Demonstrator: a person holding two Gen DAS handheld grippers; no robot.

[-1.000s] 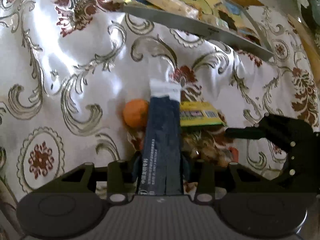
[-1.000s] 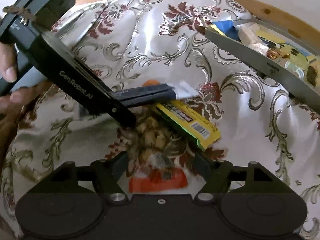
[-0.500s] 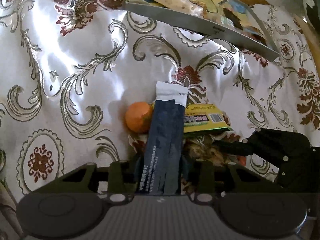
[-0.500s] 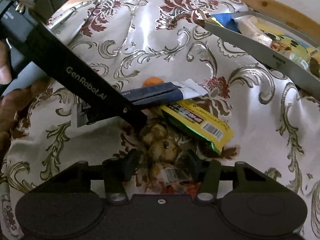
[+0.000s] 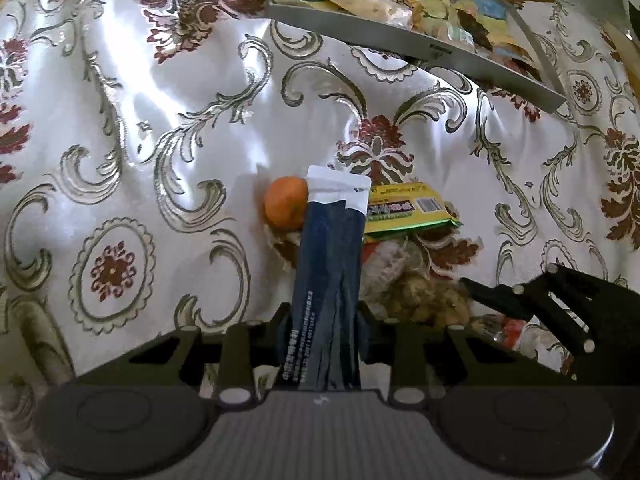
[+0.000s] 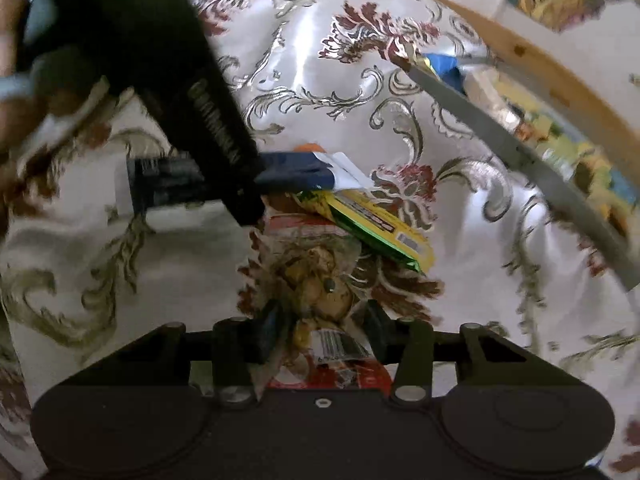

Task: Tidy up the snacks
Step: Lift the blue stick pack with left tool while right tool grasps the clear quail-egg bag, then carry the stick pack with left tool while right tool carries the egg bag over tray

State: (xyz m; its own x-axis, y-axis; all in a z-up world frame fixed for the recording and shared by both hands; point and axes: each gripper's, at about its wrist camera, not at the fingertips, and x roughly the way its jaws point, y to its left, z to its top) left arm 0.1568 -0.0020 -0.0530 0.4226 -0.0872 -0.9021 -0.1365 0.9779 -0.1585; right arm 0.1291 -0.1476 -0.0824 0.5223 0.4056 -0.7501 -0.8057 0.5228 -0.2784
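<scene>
A shiny white cloth [image 5: 168, 92] with maroon flowers covers the surface; a wooden edge [image 6: 532, 64] shows beyond. One grey tray [image 5: 420, 46] holds several snacks. The left gripper [image 5: 325, 320] clamps one dark sachet [image 5: 332, 264]. The right gripper [image 6: 324, 326] pinches one clear bag [image 6: 316, 276]. One orange [image 5: 285, 203] and one yellow packet [image 5: 404, 210] lie beside them.

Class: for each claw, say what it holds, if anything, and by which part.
Left claw grips the dark blue stick pack at its lower end, white tip pointing away. Right claw grips the clear bag of brown snacks near its barcoded end.
</scene>
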